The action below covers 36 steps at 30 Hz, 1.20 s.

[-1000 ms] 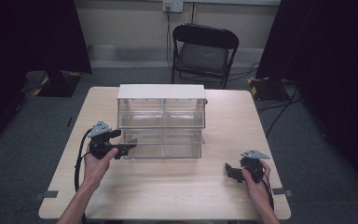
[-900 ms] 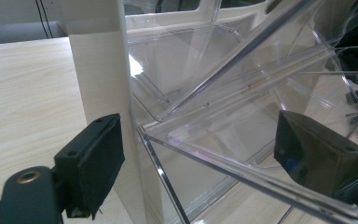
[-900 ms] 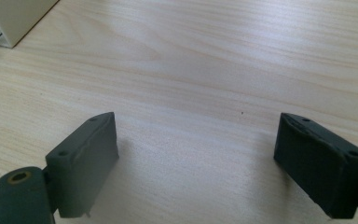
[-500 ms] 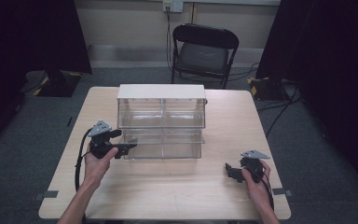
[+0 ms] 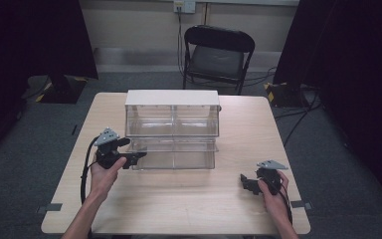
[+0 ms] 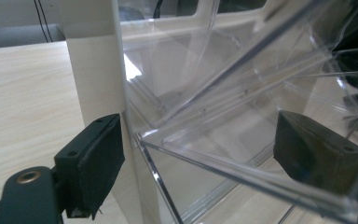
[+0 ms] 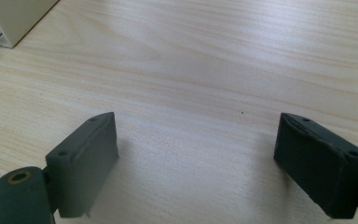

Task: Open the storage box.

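**Left gripper set at the drawer's left corner**

I read the drawer (image 5: 171,154) as the work in hand. It is a clear plastic tray, standing partly pulled out at the front of the drawer cabinet (image 5: 172,115) near the middle of the table (image 5: 189,199). Its long axis runs left to right across the table.

My left gripper (image 5: 135,155) is the nearer tool. It sits at the drawer's left front corner, pointing to my right along the front edge. In the left gripper view the jaws are wide apart and straddle that corner: one pad (image 6: 93,156) lies outside beside the cabinet's white side post (image 6: 98,70), the other shows through the clear wall. Nothing is clamped.

My right gripper (image 5: 243,180) rests well apart on bare table, jaws wide apart and empty.
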{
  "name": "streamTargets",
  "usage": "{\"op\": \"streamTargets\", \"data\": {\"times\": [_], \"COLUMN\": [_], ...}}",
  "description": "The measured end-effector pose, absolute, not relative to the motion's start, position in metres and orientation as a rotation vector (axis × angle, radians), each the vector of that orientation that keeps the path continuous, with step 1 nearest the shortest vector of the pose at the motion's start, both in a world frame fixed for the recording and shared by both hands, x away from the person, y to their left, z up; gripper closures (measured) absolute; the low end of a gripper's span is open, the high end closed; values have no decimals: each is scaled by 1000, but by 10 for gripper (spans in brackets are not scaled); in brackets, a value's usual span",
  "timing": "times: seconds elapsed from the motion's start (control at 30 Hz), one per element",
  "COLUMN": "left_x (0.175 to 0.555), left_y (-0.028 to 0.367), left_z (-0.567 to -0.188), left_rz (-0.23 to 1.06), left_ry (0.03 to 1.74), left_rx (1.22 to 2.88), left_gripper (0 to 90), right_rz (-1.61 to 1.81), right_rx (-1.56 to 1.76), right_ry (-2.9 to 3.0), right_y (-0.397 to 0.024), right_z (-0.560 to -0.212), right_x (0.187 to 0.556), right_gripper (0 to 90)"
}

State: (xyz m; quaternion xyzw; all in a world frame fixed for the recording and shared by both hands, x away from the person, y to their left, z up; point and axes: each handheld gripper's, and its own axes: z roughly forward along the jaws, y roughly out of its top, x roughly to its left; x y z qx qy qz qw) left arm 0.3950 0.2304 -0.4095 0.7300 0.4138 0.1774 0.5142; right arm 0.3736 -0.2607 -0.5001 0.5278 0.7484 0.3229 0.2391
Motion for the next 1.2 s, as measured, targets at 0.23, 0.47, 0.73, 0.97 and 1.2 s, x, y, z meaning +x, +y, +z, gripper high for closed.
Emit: {"op": "streamTargets", "data": {"times": [0.23, 0.47, 0.73, 0.97, 1.2], "left_x": [396, 398, 398, 399, 399], "left_y": [233, 233, 233, 233, 233], "left_z": [-402, -402, -403, -403, -404], "left_rz": [419, 409, 393, 393, 393], "left_ry": [983, 993, 1002, 1000, 1000], "left_rx": [1714, 1710, 1703, 1707, 1701], "left_gripper": [151, 150, 150, 152, 152], "right_rz": [884, 884, 884, 884, 884], "right_rx": [1446, 1445, 1445, 1445, 1444], "right_ry": [2049, 2049, 2049, 2049, 2049], "right_y": [-261, -261, -261, -261, -261], "right_z": [-500, -500, -500, -500, -500], "right_x": [374, 374, 374, 374, 374], "right_gripper": [129, 129, 129, 129, 129]}}
